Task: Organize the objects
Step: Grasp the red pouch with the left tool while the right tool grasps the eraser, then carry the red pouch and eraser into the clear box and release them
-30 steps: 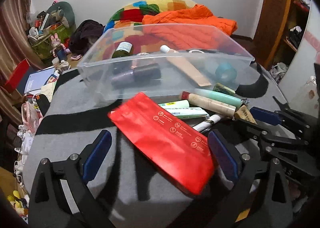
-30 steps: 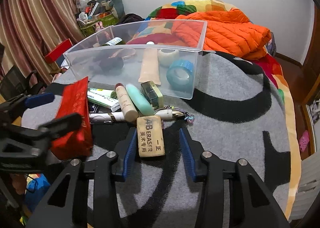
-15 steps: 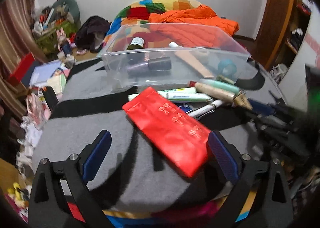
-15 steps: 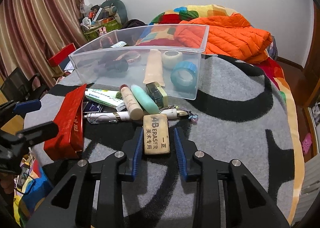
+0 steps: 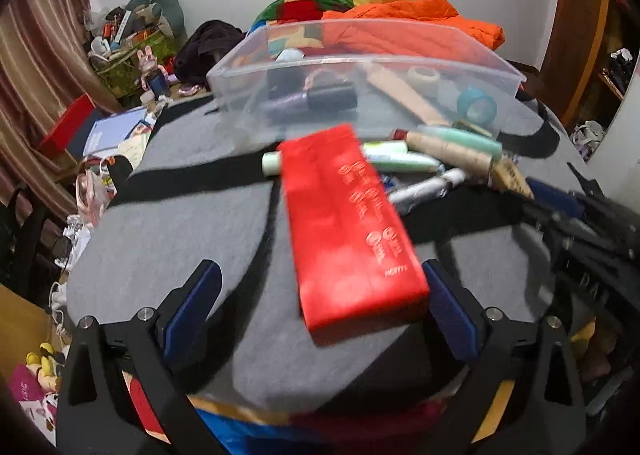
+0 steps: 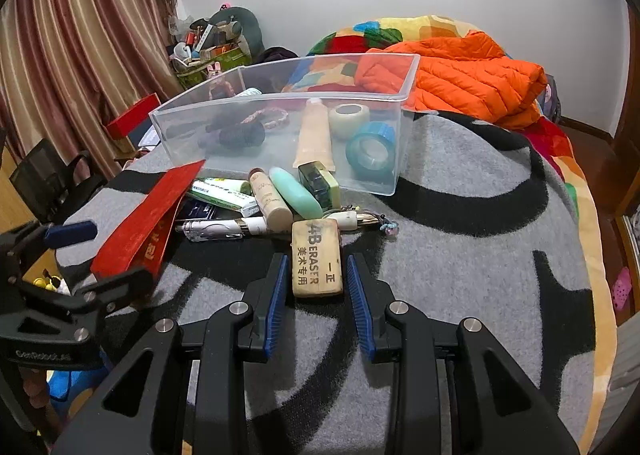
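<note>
Your left gripper (image 5: 316,305) gaped beside the red packet (image 5: 344,223); your right gripper (image 6: 316,287) straddled the eraser (image 6: 317,262) unclamped, short of the bin (image 6: 280,127) – closing off-centre risked flicking it away

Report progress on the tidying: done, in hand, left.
Done: blue tape and beige tube lie in the clear bin. In hand: left tool open around the red pouch, right tool open around the eraser. Left: mint tube, pen and others outside the bin.

Grey-black blanket (image 6: 460,255), clear bin (image 6: 384,179), eraser (image 6: 317,264), tubes (image 6: 295,193), pen (image 6: 218,229)
</note>
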